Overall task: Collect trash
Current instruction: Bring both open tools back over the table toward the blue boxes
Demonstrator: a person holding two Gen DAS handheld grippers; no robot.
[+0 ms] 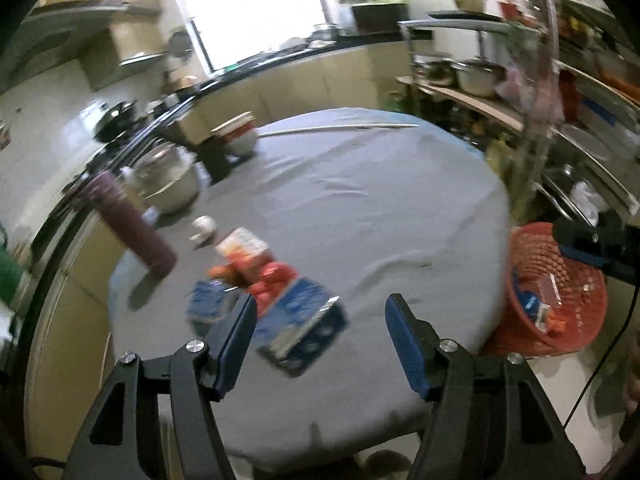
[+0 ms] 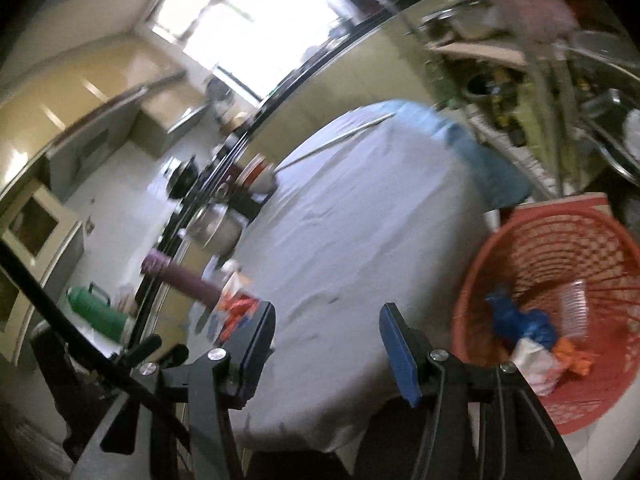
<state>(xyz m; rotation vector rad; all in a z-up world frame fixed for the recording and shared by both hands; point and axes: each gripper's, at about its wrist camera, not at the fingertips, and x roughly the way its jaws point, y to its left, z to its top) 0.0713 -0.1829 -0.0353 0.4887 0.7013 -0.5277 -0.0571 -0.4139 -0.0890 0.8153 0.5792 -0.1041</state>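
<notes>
Two blue packets (image 1: 304, 324), one basket (image 1: 560, 304).

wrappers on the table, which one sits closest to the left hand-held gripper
The big blue packet, lying just ahead of the left hand-held gripper. The red wrapper and the small blue packet lie farther back and to the left.

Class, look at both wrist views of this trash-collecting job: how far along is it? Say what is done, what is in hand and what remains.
Done: some wrappers already lie in the red basket beside the table.
In hand: nothing; the left gripper and right gripper are both open and empty.
Left: a blue packet, red wrappers and a small blue packet remain on the table.
</notes>
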